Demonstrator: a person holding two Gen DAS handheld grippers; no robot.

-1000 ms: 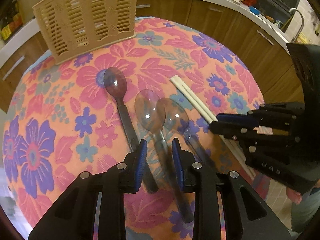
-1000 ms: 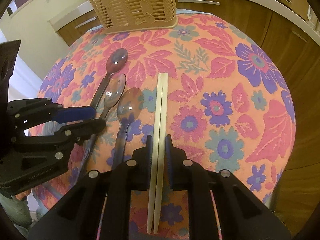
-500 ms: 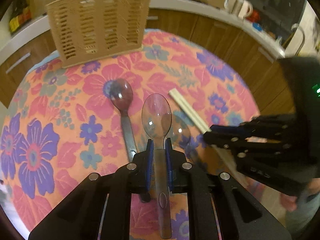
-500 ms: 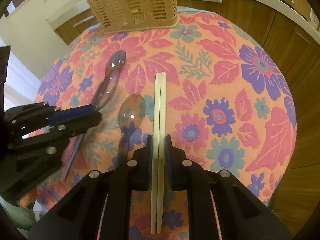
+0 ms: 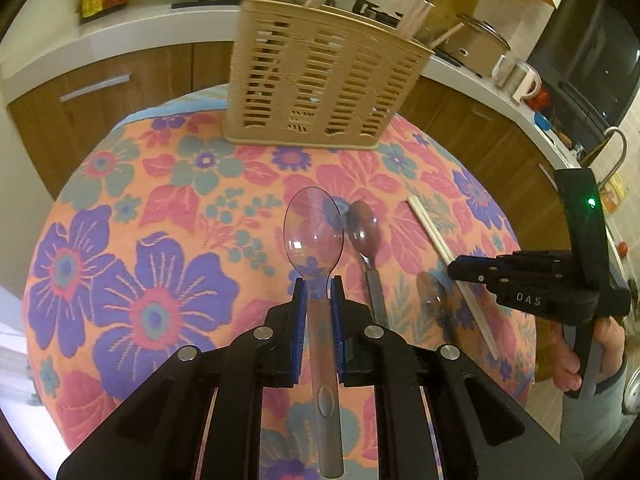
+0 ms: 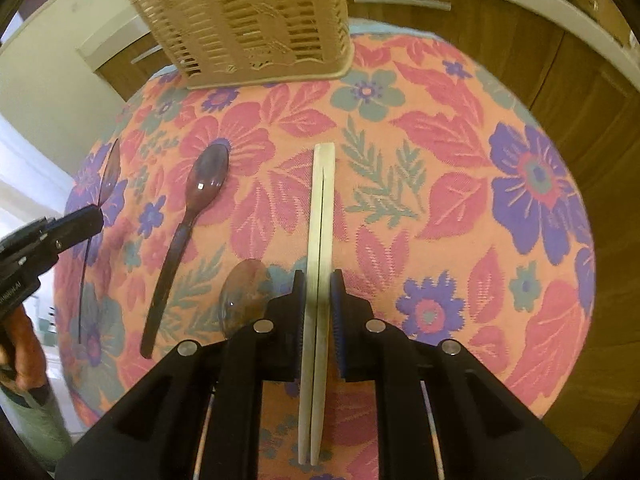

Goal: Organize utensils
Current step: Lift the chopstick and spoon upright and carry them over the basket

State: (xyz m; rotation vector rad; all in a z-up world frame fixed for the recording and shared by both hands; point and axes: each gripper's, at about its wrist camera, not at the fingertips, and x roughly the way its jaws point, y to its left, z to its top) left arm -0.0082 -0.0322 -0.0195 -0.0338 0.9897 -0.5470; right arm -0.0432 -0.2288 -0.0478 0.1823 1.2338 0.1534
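Evidently both grippers are carrying loads meant for the beige slatted basket [image 5: 320,80] at the top of each frame. The left gripper [image 5: 319,292] is clamping the clear spoon [image 5: 314,232] by its neck, bowl forward, its jaws having just closed on it. The right gripper [image 6: 318,284] is pinching the paired chopsticks [image 6: 322,208] together, its jaws easing slightly. A dark spoon [image 6: 188,228] and another clear spoon [image 6: 244,296] are lying on the floral tablecloth [image 6: 460,200], awaiting their turn.
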